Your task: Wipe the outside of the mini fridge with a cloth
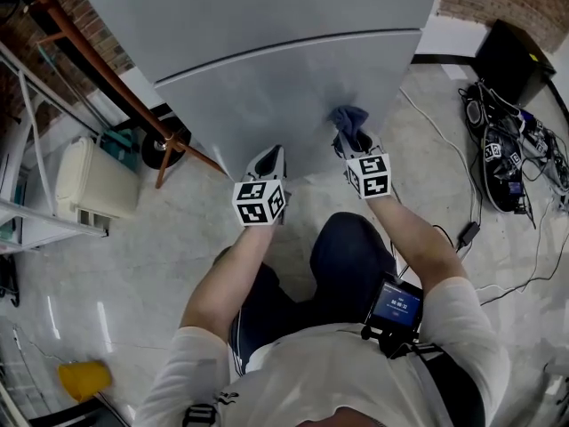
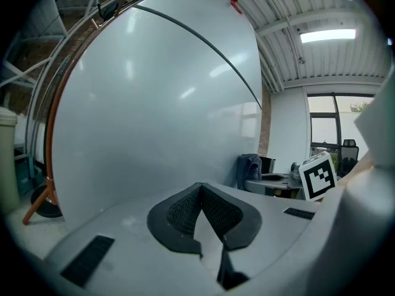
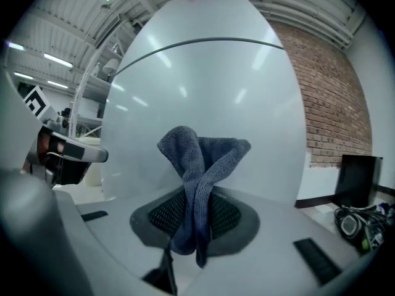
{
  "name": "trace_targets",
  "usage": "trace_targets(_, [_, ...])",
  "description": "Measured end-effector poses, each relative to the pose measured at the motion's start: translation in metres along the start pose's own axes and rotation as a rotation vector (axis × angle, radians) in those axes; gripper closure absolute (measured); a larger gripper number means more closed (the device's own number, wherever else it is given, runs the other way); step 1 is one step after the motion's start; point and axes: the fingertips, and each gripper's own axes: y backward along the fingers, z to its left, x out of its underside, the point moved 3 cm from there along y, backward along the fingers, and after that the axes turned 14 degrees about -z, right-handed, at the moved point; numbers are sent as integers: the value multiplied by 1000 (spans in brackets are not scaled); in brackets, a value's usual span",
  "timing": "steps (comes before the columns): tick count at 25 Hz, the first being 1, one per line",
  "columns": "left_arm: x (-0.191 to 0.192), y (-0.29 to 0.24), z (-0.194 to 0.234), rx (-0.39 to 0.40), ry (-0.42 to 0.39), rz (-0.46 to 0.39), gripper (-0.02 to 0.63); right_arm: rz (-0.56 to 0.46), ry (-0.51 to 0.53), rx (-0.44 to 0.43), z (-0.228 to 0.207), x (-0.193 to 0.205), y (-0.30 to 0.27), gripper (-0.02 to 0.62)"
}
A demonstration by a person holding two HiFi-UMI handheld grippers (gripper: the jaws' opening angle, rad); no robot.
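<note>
Standing behind the person, I note the grey mini fridge (image 1: 267,96) directly ahead on the pale floor (image 1: 169,238), its front towards the person and a dark seam (image 1: 293,56) dividing the upper door from the lower one. The right gripper (image 1: 352,140) has its fingers pinching a blue cloth (image 3: 199,159), which stands up from the grip in a bunched fold. The bunch is held at the lower door, near that door's right-hand edge; from the head view it appears to be at or just against the surface, though firm contact cannot be confirmed from any view. The left gripper (image 2: 200,189) is held low beside the right one, pointing at the same door, with its fingers pressed together on nothing; it takes no part in the wiping at this point. As to progress: the cloth is in hand and presented to the front face, so I judge the wiping stage to be open. The door surface shows only ceiling-light reflections, with no streaks, damp patches or dirt that would mark off wiped areas from unwiped, so how much is finished cannot be established. No view shows the cloth anywhere near the upper door, the sides or the top, and I would count these as outstanding.
</note>
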Motion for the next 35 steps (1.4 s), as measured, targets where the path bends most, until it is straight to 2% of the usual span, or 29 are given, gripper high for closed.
trace_targets(10, [1, 57, 57, -118, 1, -4, 601, -27, 84, -357, 158, -4, -24, 510])
trace_targets(19, [3, 124, 119, -273, -26, 16, 601, -9, 35, -555, 263, 13, -58, 510])
trace_targets(22, [5, 139, 132, -296, -27, 25, 601, 18, 11, -565, 279, 26, -69, 510])
trace_targets(26, [10, 144, 139, -312, -26, 37, 601, 39, -1, -535, 276, 40, -79, 509])
trace_targets(35, [26, 124, 113, -246, -16, 54, 601, 54, -3, -415, 218, 52, -65, 509])
